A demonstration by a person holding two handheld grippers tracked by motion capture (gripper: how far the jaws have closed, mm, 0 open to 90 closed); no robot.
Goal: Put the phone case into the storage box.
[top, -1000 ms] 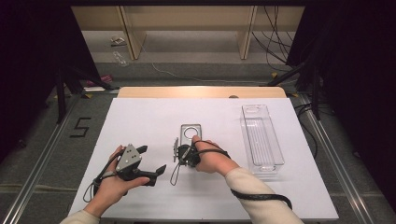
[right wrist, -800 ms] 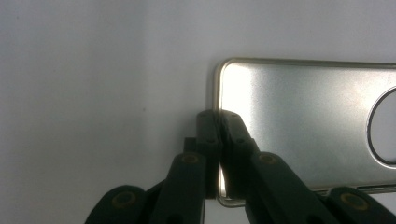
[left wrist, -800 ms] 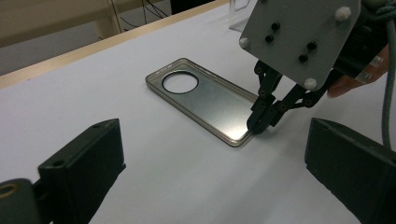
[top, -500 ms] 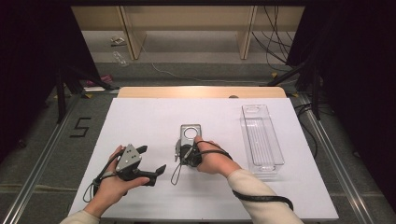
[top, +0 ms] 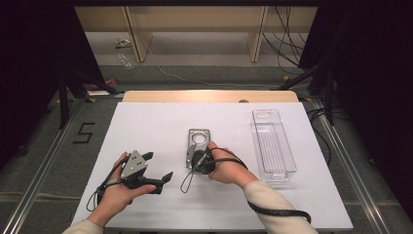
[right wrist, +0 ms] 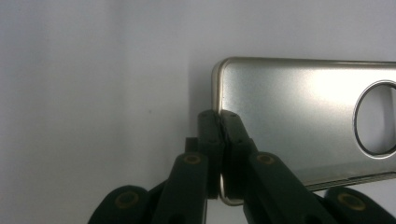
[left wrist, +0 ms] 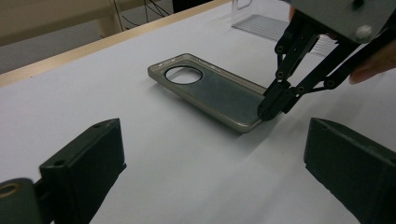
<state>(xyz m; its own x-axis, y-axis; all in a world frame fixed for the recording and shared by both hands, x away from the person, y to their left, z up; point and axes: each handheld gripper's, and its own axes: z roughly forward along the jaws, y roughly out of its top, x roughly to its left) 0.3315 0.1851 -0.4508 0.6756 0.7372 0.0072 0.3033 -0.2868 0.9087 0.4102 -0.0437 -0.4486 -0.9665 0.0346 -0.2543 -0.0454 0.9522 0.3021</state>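
Clear plastic tray (top: 273, 144) beside phone case (top: 198, 142) in right gripper (top: 191, 158).

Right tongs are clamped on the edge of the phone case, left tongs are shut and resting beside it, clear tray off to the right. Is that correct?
Not quite: the left tongs are open, jaws standing wide apart in the left gripper view. The rest holds: the right tongs pinch the edge of the phone case, and the clear tray lies to the right.

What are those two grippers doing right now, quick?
Left gripper: open, holding nothing, off to the left of the phone case.
Right gripper: closed on the phone case's edge near a corner.
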